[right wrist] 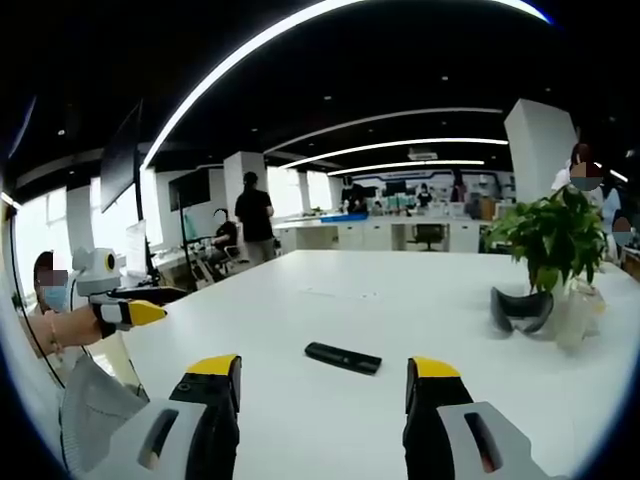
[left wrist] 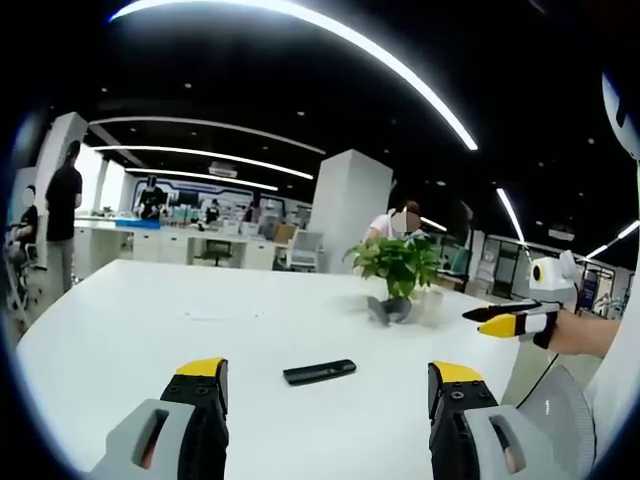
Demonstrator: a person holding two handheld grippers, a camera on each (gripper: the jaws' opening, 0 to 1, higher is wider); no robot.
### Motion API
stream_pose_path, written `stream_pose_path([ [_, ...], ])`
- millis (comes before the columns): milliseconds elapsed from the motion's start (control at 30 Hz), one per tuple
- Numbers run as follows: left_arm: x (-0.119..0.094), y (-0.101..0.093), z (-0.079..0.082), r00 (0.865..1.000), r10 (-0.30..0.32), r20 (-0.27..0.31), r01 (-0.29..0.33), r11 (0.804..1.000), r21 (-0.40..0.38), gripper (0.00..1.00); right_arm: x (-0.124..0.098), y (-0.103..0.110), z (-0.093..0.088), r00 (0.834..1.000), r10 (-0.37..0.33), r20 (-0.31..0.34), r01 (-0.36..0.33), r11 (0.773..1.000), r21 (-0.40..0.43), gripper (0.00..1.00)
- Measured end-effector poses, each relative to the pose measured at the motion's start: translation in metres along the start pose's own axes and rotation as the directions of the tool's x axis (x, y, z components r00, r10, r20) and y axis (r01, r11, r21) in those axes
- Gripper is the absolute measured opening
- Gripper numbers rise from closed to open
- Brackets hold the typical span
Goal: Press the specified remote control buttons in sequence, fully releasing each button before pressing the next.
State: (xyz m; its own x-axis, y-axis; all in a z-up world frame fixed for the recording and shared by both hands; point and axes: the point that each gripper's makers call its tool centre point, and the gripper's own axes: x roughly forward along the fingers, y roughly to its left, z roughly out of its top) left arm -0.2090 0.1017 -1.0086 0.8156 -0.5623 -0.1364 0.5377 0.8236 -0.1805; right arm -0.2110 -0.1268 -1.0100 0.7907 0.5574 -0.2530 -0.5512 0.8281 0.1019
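Both my grippers, left (left wrist: 327,385) and right (right wrist: 325,378), hung wide open, empty, above the tabletop (left wrist: 150,330); remote (left wrist: 319,372) mid-table, untouched. I judged: approach squarely, one fingertip down.

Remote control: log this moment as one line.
remote control flat on white table, untouched | left tongs open, short of it | right tongs open | plant beyond

bright office, lit by long ceiling light strips (left wrist: 300,20) curving with fisheye bend. white desk (left wrist: 120,340) evenly lit, soft shadows, mild glare. background slightly soft, edges warped.
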Motion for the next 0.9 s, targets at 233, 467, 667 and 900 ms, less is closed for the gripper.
stream_pose_path([
  [233, 0.005, -0.002, -0.001, 1.000, -0.012, -0.015, 0.013, 1.000, 0.005, 0.85, 0.000, -0.003, 0.000, 1.000, -0.012, -0.002, 0.012, 1.000, 0.004, 0.67],
  [467, 0.012, 0.000, -0.005, 0.998, -0.035, -0.049, 0.036, 0.999, 0.024, 0.85, -0.001, -0.004, -0.002, 1.000, -0.020, -0.005, 0.020, 1.000, 0.012, 0.67],
  [667, 0.020, 0.008, -0.007, 0.995, -0.050, -0.092, 0.054, 0.997, 0.048, 0.85, -0.002, -0.005, -0.004, 1.000, -0.030, -0.006, 0.030, 0.999, 0.016, 0.67],
  [900, 0.034, 0.015, -0.017, 0.979, -0.084, -0.185, 0.106, 0.988, 0.114, 0.84, -0.001, -0.006, -0.007, 0.999, -0.037, -0.015, 0.037, 0.999, 0.016, 0.66],
])
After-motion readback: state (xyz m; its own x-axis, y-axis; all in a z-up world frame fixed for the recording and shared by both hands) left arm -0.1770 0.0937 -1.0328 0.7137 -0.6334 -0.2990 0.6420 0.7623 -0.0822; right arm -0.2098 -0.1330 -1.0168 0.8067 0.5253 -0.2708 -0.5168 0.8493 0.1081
